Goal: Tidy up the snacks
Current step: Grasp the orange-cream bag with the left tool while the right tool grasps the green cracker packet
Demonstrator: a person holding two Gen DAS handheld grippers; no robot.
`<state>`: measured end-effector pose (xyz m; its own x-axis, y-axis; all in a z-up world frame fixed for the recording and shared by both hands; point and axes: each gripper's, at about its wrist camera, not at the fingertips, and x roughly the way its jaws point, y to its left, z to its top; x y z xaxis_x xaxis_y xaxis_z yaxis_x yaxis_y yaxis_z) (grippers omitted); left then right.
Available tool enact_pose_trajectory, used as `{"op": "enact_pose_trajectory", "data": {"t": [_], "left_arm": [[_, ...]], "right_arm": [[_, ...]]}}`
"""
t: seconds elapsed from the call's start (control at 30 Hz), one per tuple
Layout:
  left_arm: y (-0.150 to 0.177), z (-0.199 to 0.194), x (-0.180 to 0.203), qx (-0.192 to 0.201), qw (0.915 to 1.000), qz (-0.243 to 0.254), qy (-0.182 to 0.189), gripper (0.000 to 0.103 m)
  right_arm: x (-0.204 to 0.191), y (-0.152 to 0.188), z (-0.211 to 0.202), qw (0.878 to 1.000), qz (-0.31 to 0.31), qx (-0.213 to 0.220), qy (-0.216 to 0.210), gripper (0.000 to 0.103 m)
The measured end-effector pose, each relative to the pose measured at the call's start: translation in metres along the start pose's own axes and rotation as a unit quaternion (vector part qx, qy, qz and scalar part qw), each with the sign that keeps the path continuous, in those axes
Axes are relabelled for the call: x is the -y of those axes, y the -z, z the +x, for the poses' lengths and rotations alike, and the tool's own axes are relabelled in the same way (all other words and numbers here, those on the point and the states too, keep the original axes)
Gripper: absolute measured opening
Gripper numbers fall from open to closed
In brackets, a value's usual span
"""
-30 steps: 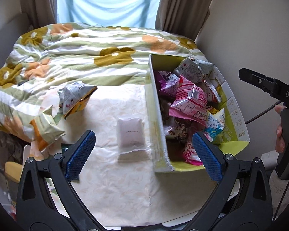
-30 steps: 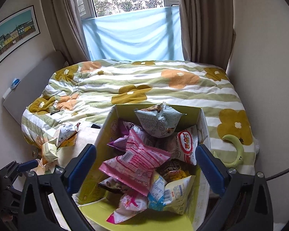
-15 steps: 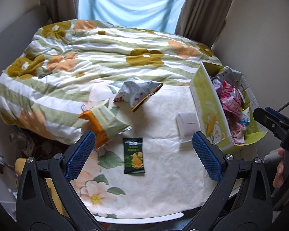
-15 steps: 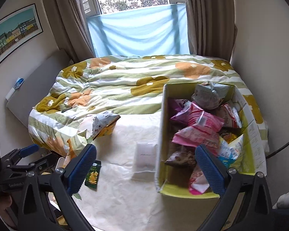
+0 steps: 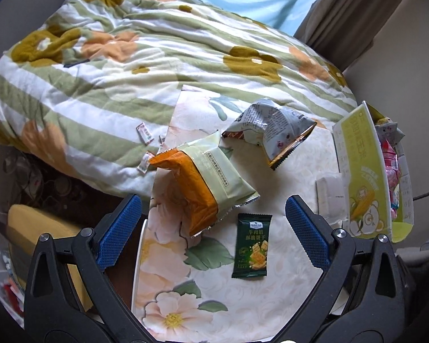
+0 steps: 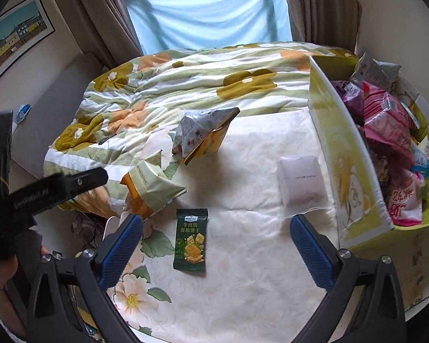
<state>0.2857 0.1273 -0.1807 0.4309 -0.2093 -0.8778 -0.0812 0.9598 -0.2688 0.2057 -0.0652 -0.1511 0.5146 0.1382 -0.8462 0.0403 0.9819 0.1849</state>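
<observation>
Both grippers, left [image 5: 214,223] and right [image 6: 216,241], hover empty with fingers spread wide above a green snack packet [image 5: 251,250] lying flat on the table [image 5: 271,300], near the full snack box [image 6: 349,154].

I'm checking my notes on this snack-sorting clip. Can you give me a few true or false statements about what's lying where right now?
1. The dark green packet lies flat on the table. True.
2. The box is empty. False: it is heaped with snack bags.
3. The left gripper is shut on the orange bag. False: it is open, holding nothing.
4. The white pouch lies beside the box. True.
</observation>
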Motion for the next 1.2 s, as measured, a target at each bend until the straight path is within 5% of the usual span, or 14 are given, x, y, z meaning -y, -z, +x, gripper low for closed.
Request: {"op": "enact_pose_trajectory", "data": {"t": [0.5,0.6,0.67,0.73,0.93,1.2], "left_arm": [[-0.020,0.110,-0.006,-0.079,0.9952,-0.039,-0.043,0.099],[-0.020,0.117,-0.007,-0.086,0.9948,-0.036,-0.041,0.094],[-0.018,0.120,-0.006,-0.093,0.9945,-0.032,-0.035,0.076],[-0.015,0.121,-0.002,-0.097,0.9943,-0.018,-0.041,0.069],[-0.011,0.117,-0.001,-0.095,0.9946,0.006,-0.041,0.064],[-0.006,0.112,-0.004,-0.091,0.9947,0.018,-0.046,0.064]], "right_arm": [[-0.026,0.025,0.092,0.998,-0.051,-0.043,0.020,0.102],[-0.027,0.027,0.099,0.997,-0.061,-0.046,0.013,0.099],[-0.028,0.029,0.103,0.996,-0.072,-0.049,0.015,0.096],[-0.030,0.030,0.106,0.995,-0.080,-0.053,0.018,0.091],[-0.036,0.036,0.111,0.994,-0.095,-0.054,0.021,0.075],[-0.049,0.047,0.118,0.990,-0.130,-0.050,0.024,0.072]]}}
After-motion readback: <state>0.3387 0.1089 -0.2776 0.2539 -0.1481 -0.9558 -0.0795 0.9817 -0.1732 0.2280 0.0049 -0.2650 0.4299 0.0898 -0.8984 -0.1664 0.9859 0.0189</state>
